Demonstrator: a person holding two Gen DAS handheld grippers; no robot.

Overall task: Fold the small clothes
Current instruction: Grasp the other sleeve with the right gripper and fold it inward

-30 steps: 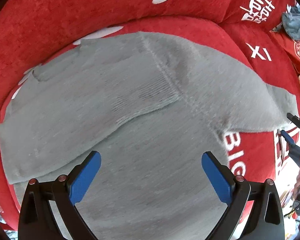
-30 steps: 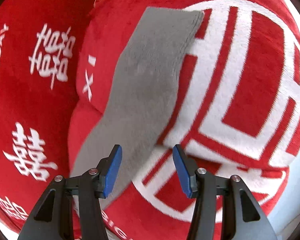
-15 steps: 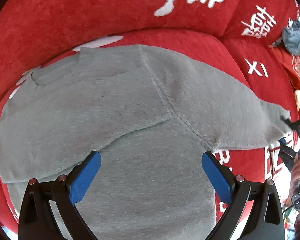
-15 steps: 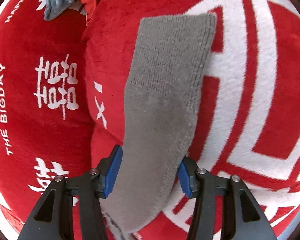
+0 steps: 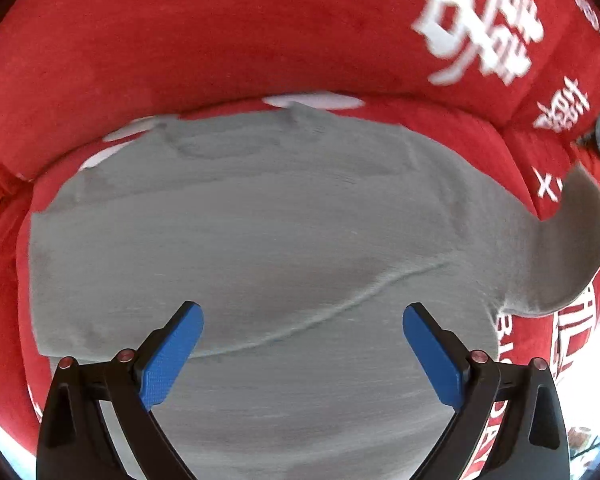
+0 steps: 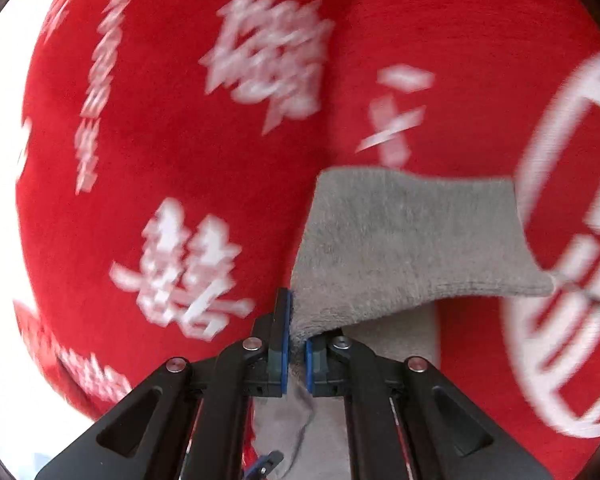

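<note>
Grip first: the right gripper (image 6: 296,344) has just closed on the sleeve (image 6: 412,236) of the grey sweater (image 5: 260,220) spread on the red sofa (image 5: 180,40), so carry it across the body while the left gripper (image 5: 302,344) hovers open.

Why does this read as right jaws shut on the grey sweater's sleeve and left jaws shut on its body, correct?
Half right. The right gripper is shut on the sleeve, but the left wrist view shows the left gripper with jaws wide open above the grey sweater, gripping nothing.
</note>
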